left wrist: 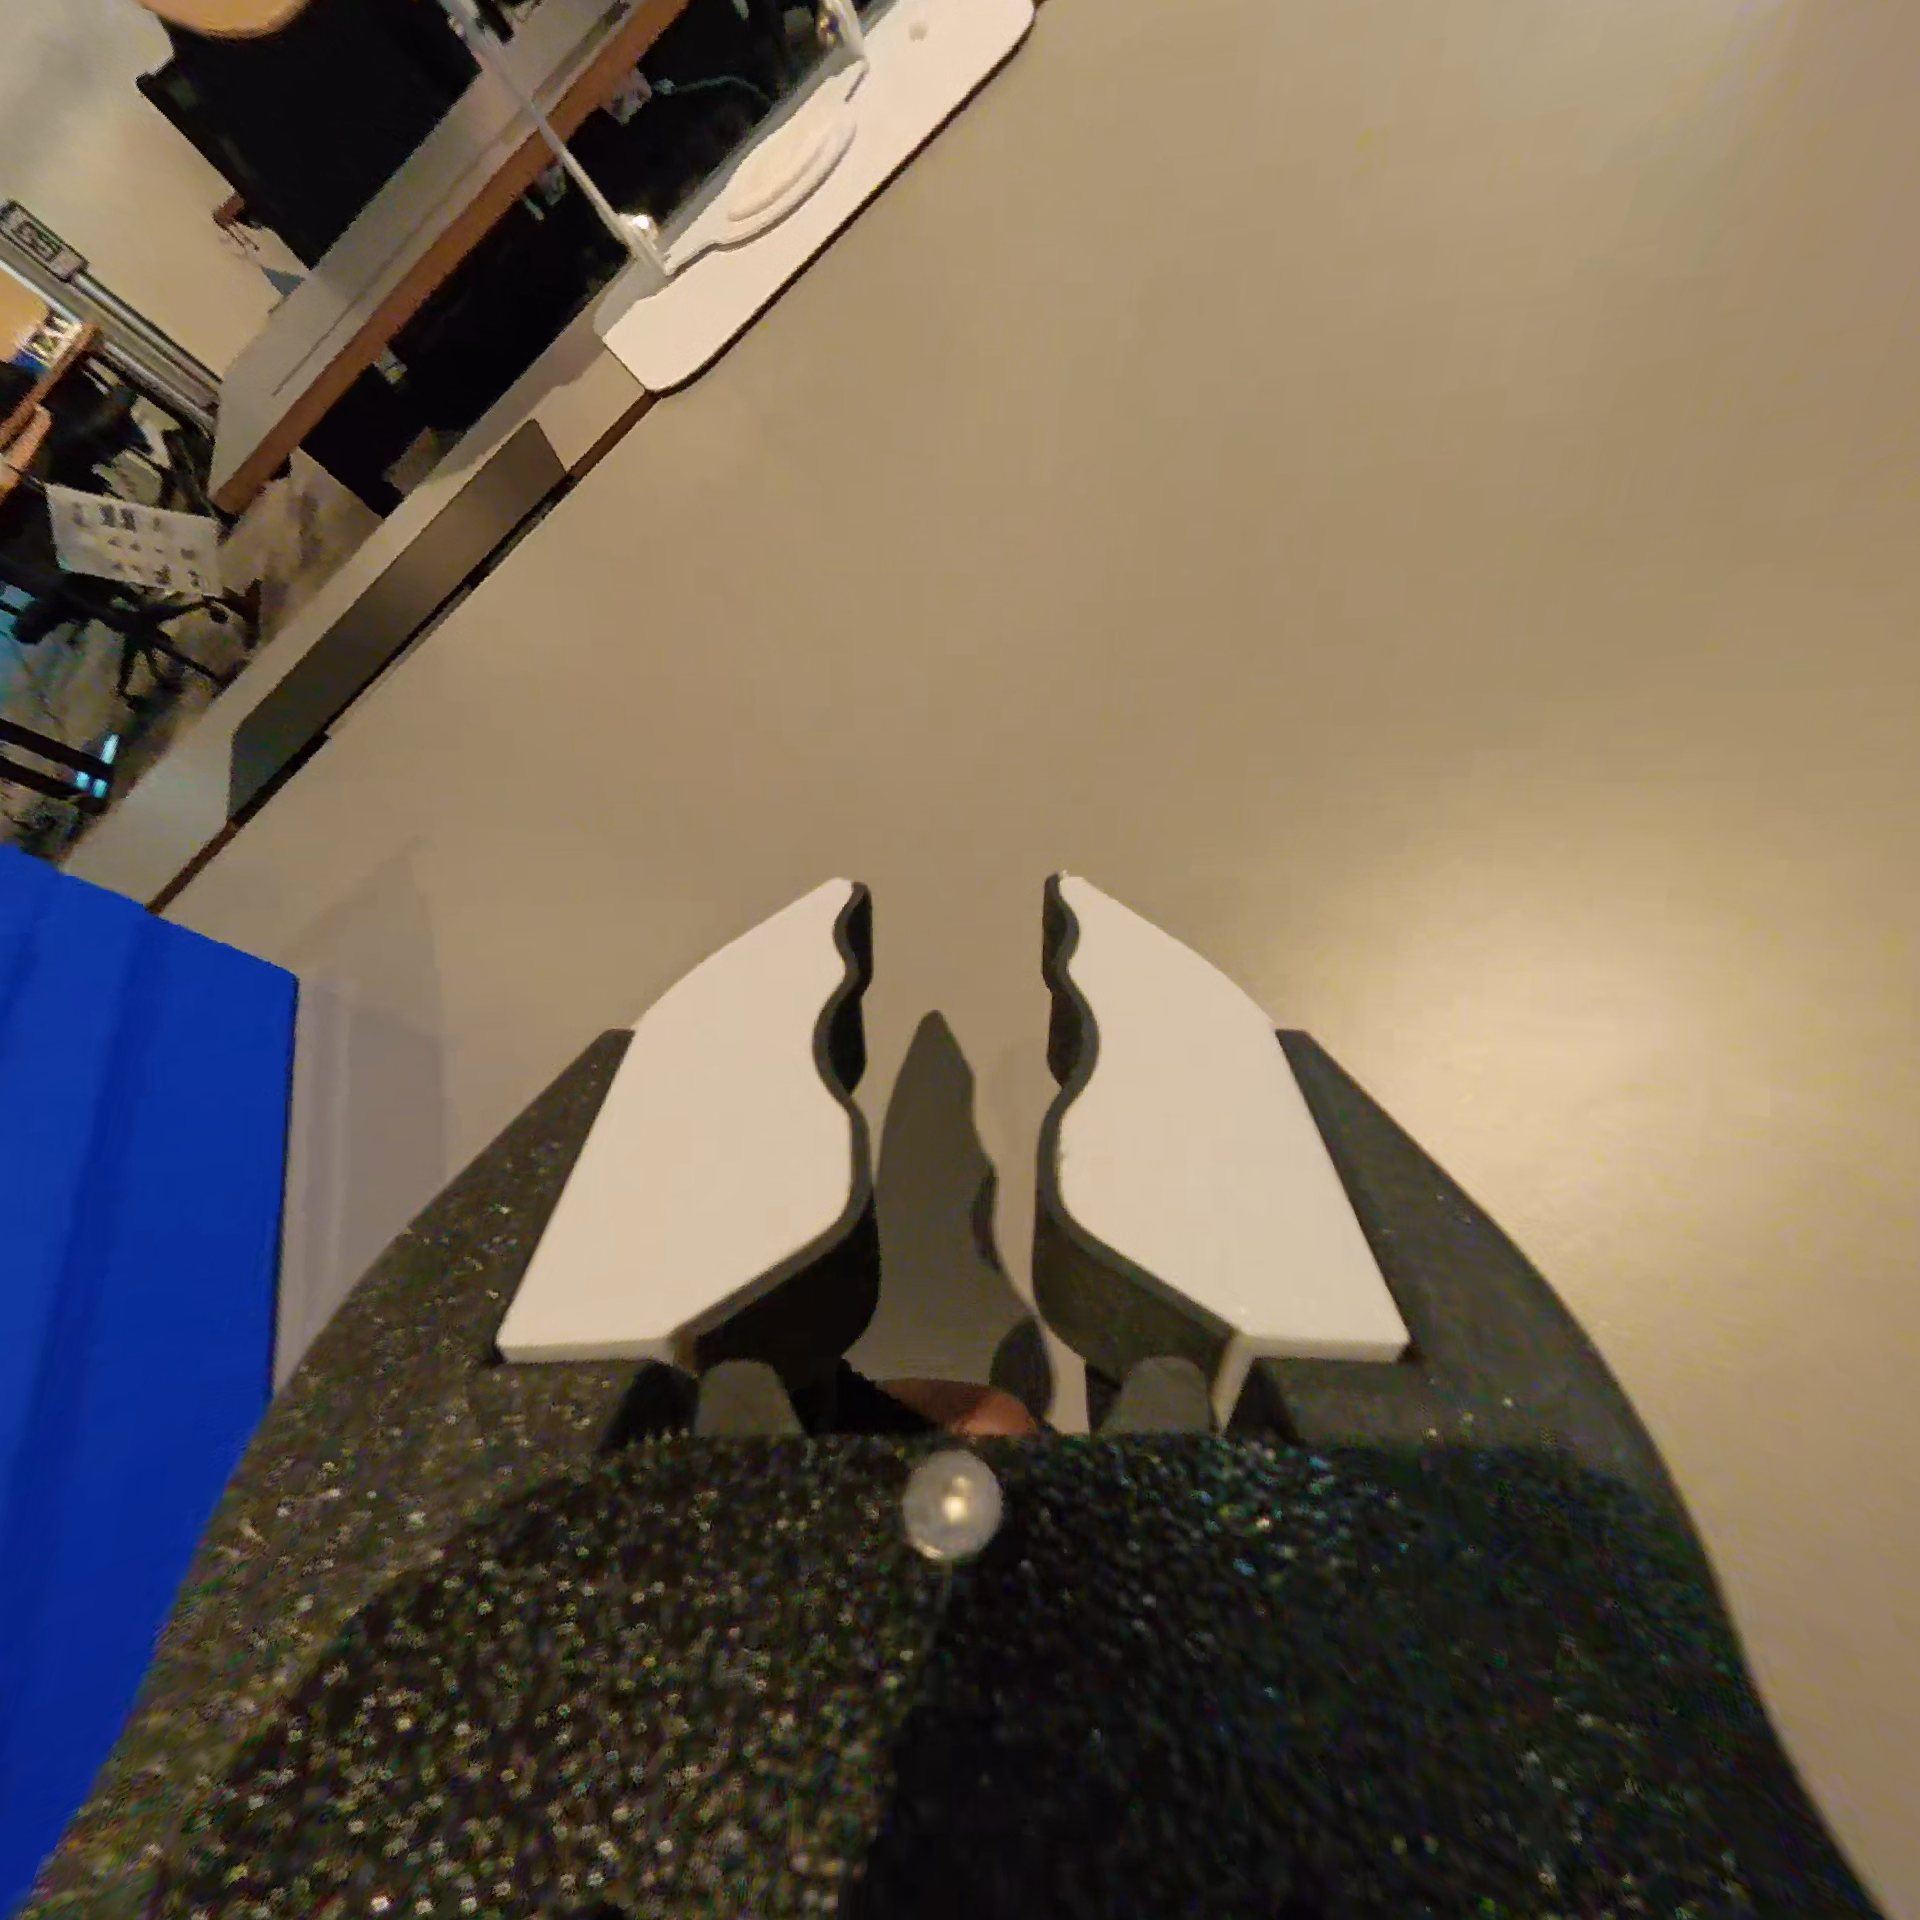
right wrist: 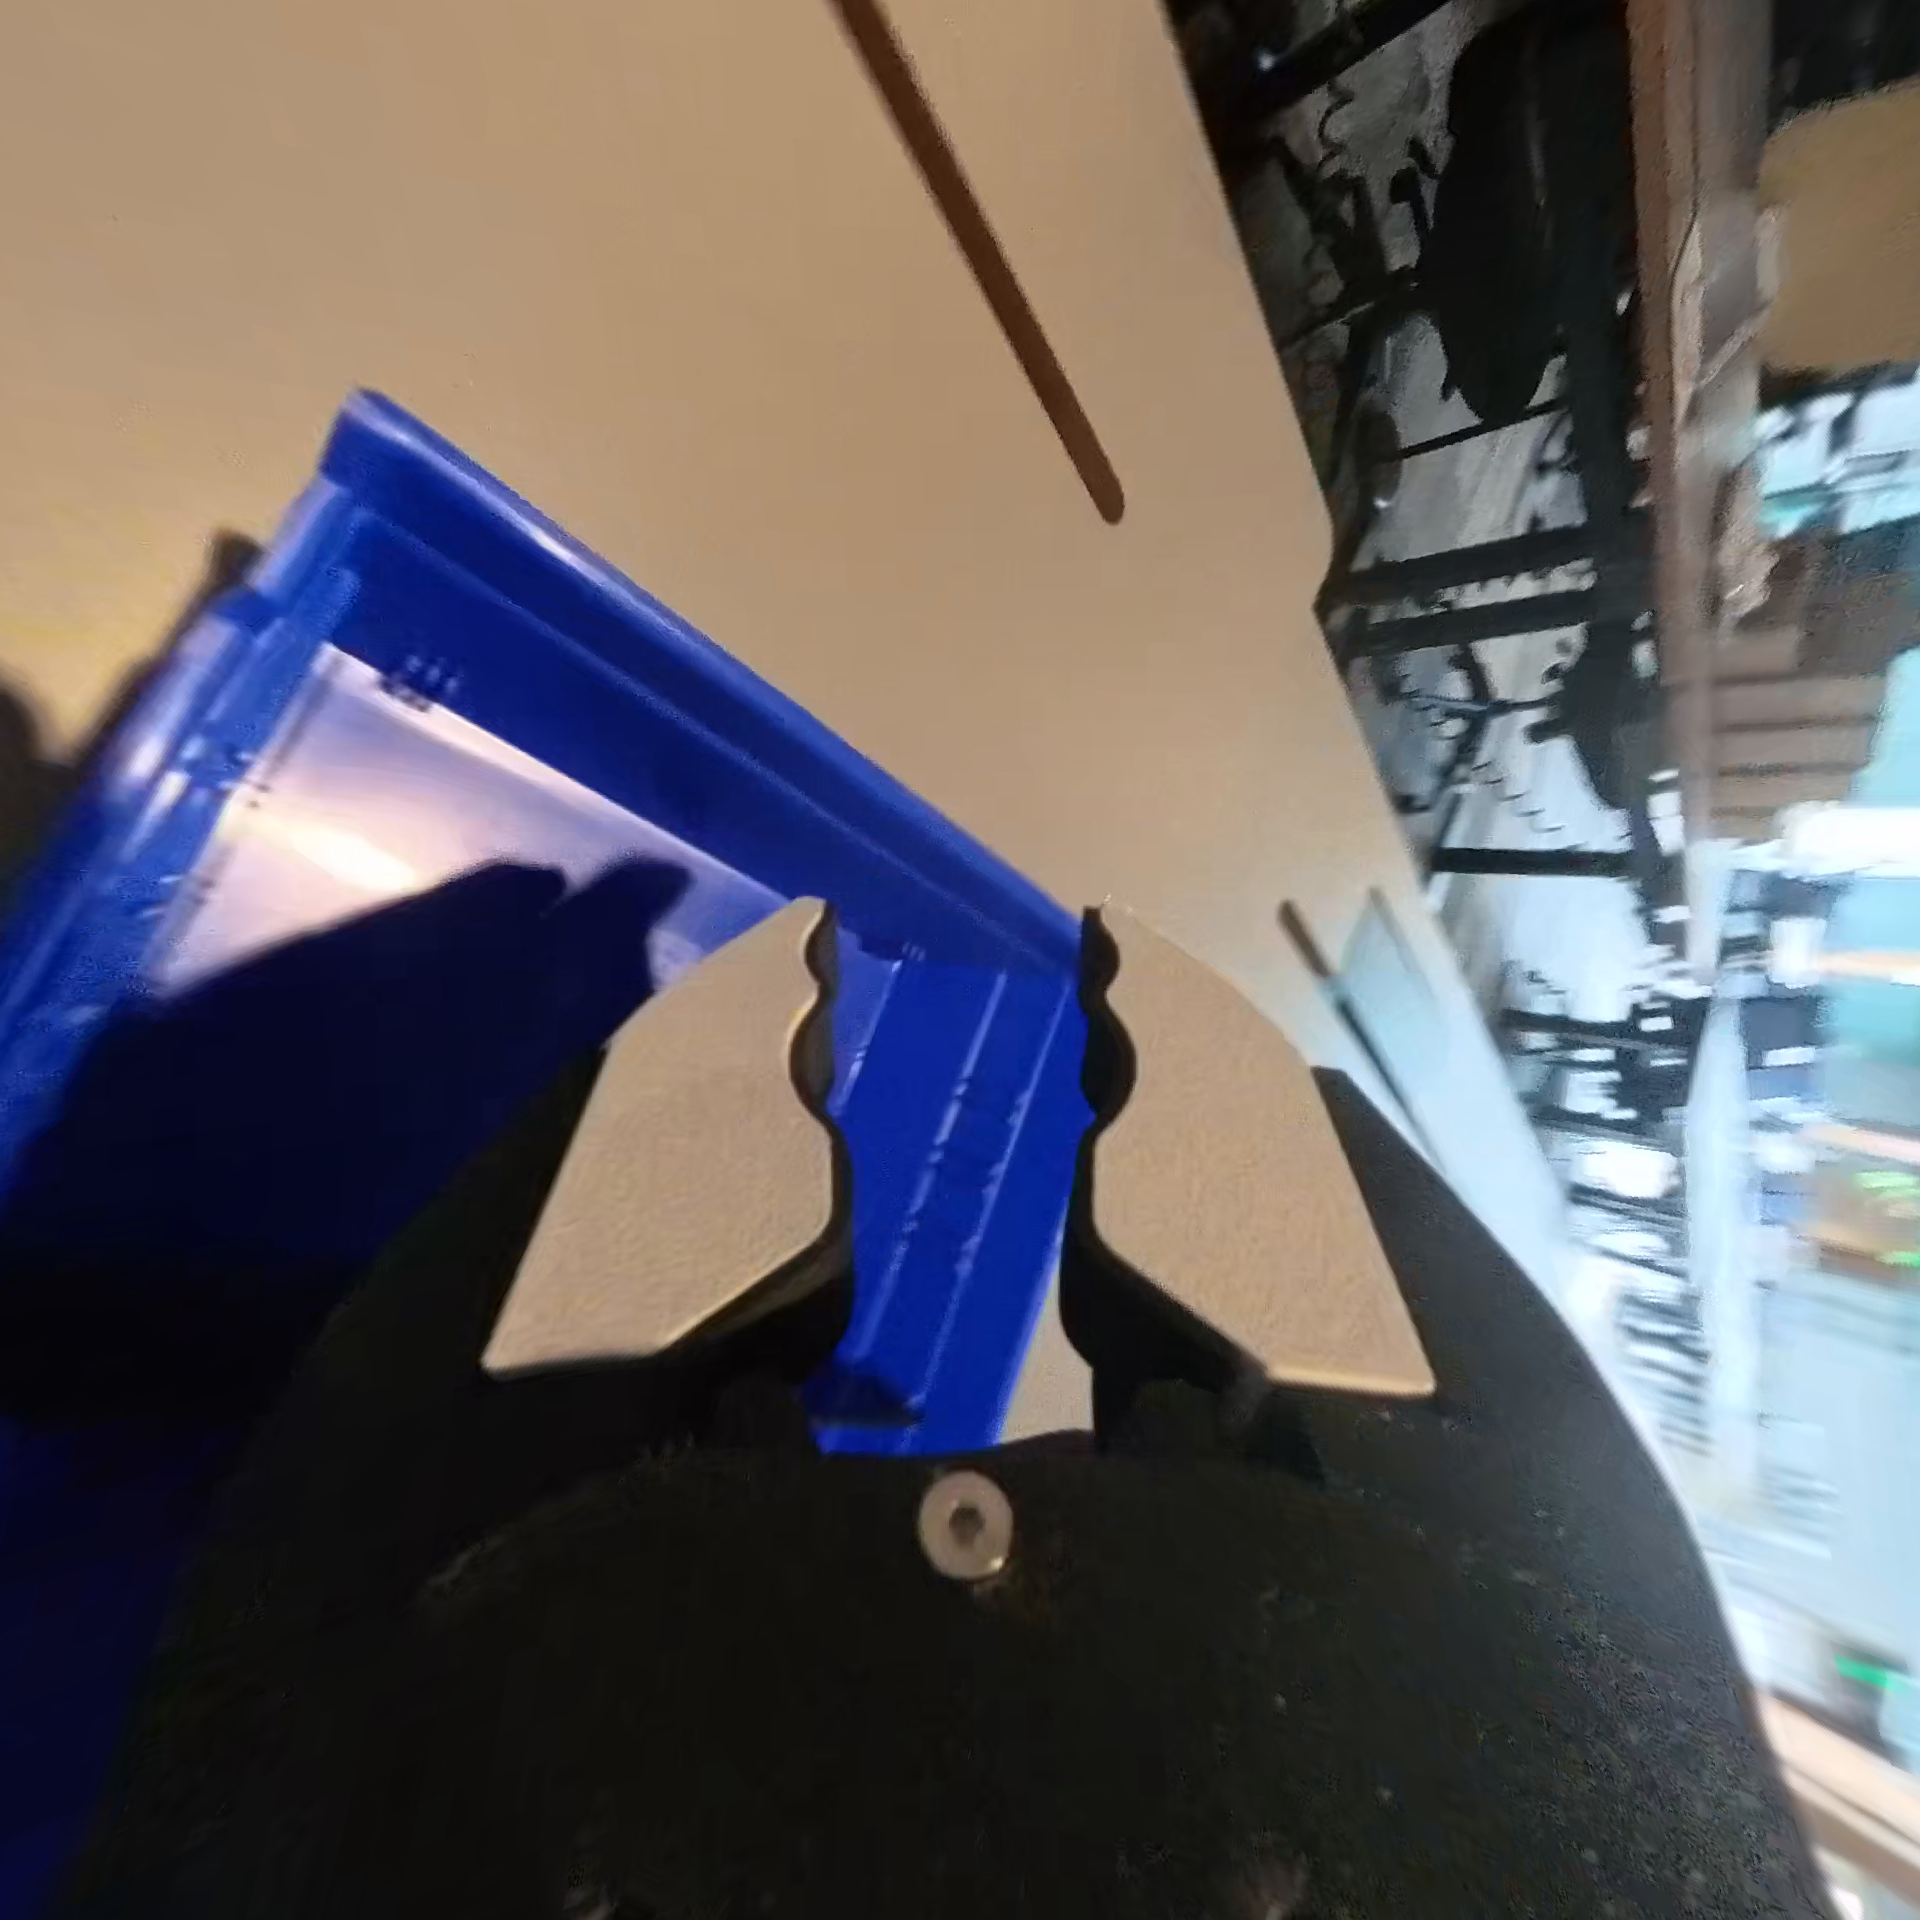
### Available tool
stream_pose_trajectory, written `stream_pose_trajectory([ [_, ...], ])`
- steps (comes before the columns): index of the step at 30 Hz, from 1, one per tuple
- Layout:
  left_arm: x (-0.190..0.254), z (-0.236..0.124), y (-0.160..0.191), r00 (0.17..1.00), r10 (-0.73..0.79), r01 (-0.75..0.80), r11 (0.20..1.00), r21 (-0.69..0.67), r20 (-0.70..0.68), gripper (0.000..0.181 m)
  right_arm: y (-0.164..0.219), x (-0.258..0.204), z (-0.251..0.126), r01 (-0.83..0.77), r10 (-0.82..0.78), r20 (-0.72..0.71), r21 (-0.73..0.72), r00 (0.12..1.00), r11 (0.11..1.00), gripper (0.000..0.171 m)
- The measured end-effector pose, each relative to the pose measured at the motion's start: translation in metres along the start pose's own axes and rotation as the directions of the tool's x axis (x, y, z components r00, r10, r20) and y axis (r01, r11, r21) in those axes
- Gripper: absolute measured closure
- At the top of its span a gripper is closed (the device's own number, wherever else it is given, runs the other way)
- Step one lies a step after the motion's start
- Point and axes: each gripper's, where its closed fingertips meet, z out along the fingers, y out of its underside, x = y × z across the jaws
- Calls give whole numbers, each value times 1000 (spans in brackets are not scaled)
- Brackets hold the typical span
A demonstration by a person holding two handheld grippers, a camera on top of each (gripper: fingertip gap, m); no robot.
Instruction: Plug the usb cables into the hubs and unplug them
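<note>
No usb cable or hub shows in either view. My left gripper [left wrist: 956, 894] is open and empty, hovering over the bare beige table [left wrist: 1247, 520]. My right gripper [right wrist: 956, 920] is open and empty, above the near corner of a blue plastic bin [right wrist: 727, 758] that stands on the same beige table [right wrist: 623, 260]. The bin's inside is partly in the gripper's shadow and I cannot tell what it holds. The bin's blue wall [left wrist: 125, 1195] also shows at the left edge of the left wrist view.
A white board [left wrist: 831, 197] with a round white disc lies at the table's far edge. A thin brown slot [right wrist: 997, 270] runs across the tabletop beyond the bin. The table edge [right wrist: 1351, 644] drops off to the right, with blurred shelving and chairs beyond. Tip to tip, the grippers are about 45 cm apart.
</note>
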Motion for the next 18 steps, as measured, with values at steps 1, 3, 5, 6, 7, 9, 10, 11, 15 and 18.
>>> stream_pose_trajectory([
  [1, 1, 0, 0, 1000, 11, -11, 1000, -1, 3, 150, 7, 2, -13, -87, 86, 23, 41, 996, 995, 124],
  [3, 1, -1, -1, 1000, 14, -14, 1000, 9, 5, 150, 31, 2, -37, -226, 220, 68, 95, 973, 970, 122],
  [5, 0, -2, -2, 1000, 7, -7, 1000, 21, 5, 150, 70, 1, -56, -315, 308, 76, 107, 948, 943, 119],
  [6, 0, -2, -3, 1000, 5, -5, 1000, 25, 5, 150, 92, 0, -63, -355, 349, 73, 106, 934, 929, 118],
  [7, 0, -3, -3, 1000, 6, -7, 1000, 27, 8, 150, 114, -2, -69, -395, 389, 75, 106, 918, 913, 118],
  [9, 0, -3, -3, 1000, 20, -20, 999, 29, 19, 150, 155, -5, -79, -486, 477, 95, 124, 874, 865, 117],
  [10, 1, -3, -3, 999, 31, -32, 999, 28, 27, 150, 171, -7, -84, -534, 521, 118, 147, 845, 833, 117],
  [11, 1, -3, -3, 999, 43, -44, 999, 26, 33, 150, 184, -11, -87, -580, 561, 152, 166, 814, 798, 117],
  [15, 1, -4, -1, 996, 61, -62, 998, 14, 62, 150, 217, -28, -90, -707, 656, 268, 216, 706, 673, 114],
  [18, -1, -8, -1, 995, 47, -49, 999, 19, 84, 151, 228, -38, -78, -752, 690, 300, 226, 659, 620, 113],
])
